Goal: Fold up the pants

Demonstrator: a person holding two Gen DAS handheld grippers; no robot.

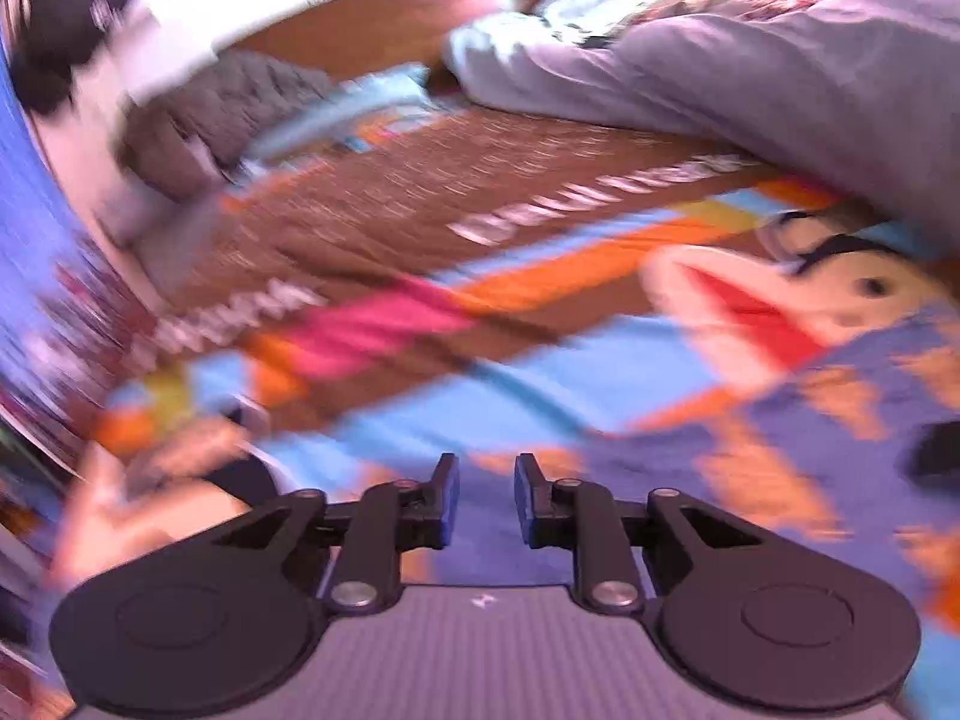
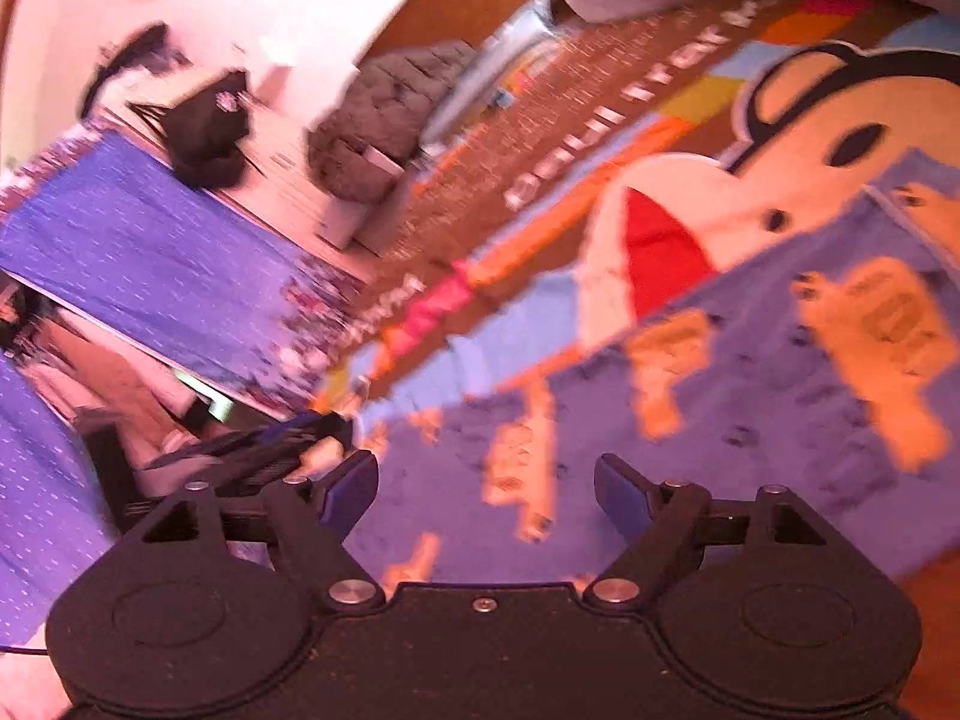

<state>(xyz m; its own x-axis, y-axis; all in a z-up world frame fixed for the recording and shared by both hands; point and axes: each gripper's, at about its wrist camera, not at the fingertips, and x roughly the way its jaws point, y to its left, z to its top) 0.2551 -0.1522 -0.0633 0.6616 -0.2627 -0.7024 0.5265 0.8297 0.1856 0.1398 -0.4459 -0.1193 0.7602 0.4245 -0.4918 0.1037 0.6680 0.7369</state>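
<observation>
my left gripper (image 1: 486, 483) slightly parted, my right gripper (image 2: 486, 495) spread wide, both empty. pants (image 2: 750, 396), purple with orange print, lie flat on bedspread (image 1: 540, 360) beneath both. risk: views blurred, i grab 1 layer or bedspread too.

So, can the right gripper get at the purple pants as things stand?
Probably yes: the right gripper stands open over the purple pants, which lie flat on the bedspread, with nothing between the jaws or in the way.

Cartoon bedspread (image 1: 600, 360), wooden headboard (image 1: 390, 6)
</observation>
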